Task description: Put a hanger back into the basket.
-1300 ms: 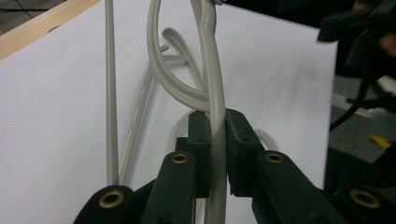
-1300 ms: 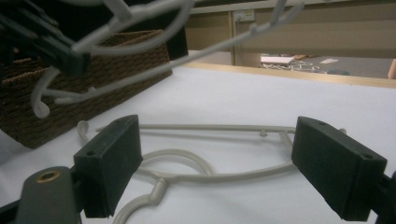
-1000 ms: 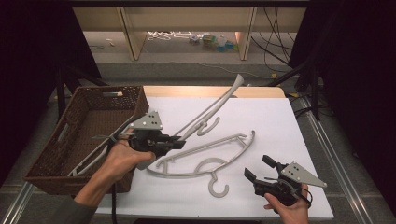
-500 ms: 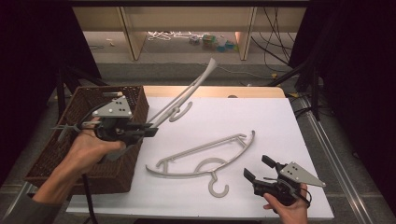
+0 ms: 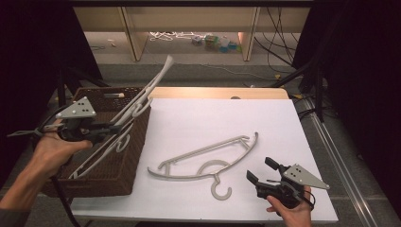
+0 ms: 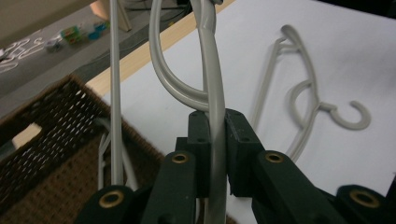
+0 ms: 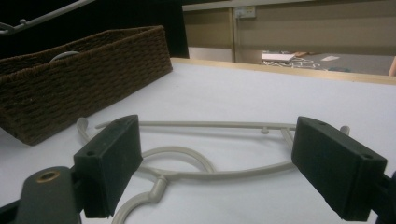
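Observation:
A grey plastic hanger hangs tilted over the brown wicker basket at the table's left, its top end pointing up and away and its lower end reaching down into the basket. My left gripper is shut on one arm of it; in the left gripper view the pads of that gripper pinch the hanger. A second grey hanger lies flat on the white table. My right gripper rests open near the front right, just right of that hanger's hook. Its jaws stand wide apart before the hanger.
The basket takes up the table's left part. A wooden edge bounds the far side of the table. Beyond it are shelf legs and small things on the floor. Cables and a metal rail run along the right.
My left gripper has carried the hanger leftward from over the white table to above the basket. The right gripper and the hanger on the table have stayed put.

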Tool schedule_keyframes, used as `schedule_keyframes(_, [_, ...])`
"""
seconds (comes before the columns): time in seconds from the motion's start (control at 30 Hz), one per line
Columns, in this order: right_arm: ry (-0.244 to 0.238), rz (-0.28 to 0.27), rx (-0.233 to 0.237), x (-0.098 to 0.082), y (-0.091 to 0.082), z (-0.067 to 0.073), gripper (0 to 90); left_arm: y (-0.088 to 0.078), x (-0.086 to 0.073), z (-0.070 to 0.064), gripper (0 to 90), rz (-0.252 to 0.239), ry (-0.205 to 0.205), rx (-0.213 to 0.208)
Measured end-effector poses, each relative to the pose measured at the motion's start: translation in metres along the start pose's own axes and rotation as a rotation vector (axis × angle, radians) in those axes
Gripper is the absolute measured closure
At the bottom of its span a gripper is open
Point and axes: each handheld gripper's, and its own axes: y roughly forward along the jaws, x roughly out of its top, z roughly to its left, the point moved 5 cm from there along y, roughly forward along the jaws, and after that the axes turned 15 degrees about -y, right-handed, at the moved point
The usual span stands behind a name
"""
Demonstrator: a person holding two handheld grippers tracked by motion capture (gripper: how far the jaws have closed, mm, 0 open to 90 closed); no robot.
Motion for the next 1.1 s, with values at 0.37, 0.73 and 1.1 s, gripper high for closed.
schedule_keyframes(0.37, [0.021,-0.013,0.021,0.000,0.002,0.002,16.8,-0.007,-0.027,0.034,81.8,0.015,0.013,0.065])
schedule_keyframes(0.73, [0.013,-0.012,0.024,0.000,0.003,0.003,16.8,-0.015,-0.057,0.065,81.8,0.045,-0.007,0.110])
schedule_keyframes(1.1, [-0.001,0.003,0.010,-0.001,0.003,0.002,16.8,-0.017,-0.085,0.083,81.8,0.113,-0.014,0.140])
